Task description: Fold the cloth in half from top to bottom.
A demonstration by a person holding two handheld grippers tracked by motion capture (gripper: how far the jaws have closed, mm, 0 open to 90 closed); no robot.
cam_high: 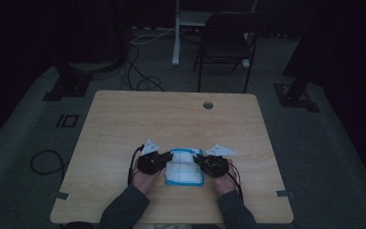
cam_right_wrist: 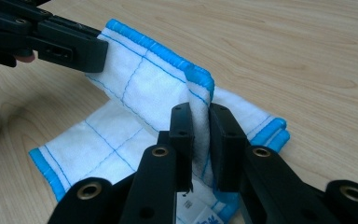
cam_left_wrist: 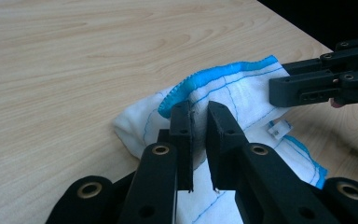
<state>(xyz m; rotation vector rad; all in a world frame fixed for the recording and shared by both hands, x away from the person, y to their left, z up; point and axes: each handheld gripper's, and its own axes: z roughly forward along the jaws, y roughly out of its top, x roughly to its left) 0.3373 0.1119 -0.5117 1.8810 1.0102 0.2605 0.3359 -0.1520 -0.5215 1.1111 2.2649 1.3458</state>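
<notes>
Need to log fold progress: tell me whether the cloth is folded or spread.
Folded, partly: the cloth has one blue-edged flap lifted over a lower layer on the table.

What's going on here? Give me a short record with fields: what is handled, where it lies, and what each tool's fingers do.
item: white cloth with blue edging, partly folded
place: wooden table, near the person's edge
left gripper: fingers pinch a raised blue-edged fold of the cloth
right gripper: fingers pinch the cloth's opposite raised corner
cloth state: far edge lifted, the rest flat on the table
</notes>
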